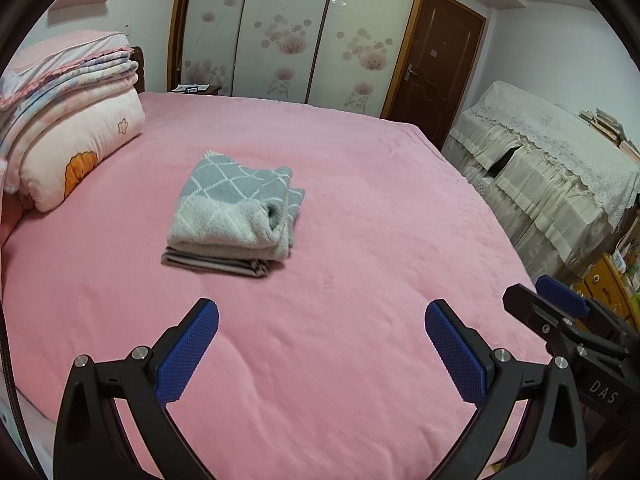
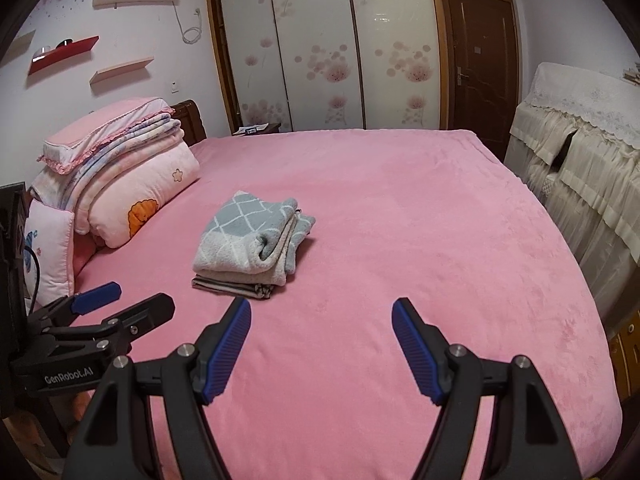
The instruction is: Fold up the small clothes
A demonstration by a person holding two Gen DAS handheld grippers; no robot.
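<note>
While both are hovering over the pink plush bed cover (image 1: 360, 200), the left claw (image 1: 322, 344) and right claw (image 2: 322, 344) are gaping empty, the folded grey-and-white diamond-patterned towel (image 1: 236, 208) lying on a folded striped cloth (image 1: 216, 263) ahead of them.

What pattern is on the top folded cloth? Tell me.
Grey with a white diamond lattice and a pale band on the top folded cloth, clearest in the left wrist view.

"DAS" on right claw (image 1: 560, 300) body | "GenRobot.AI" on left claw (image 2: 120, 300) body
</note>
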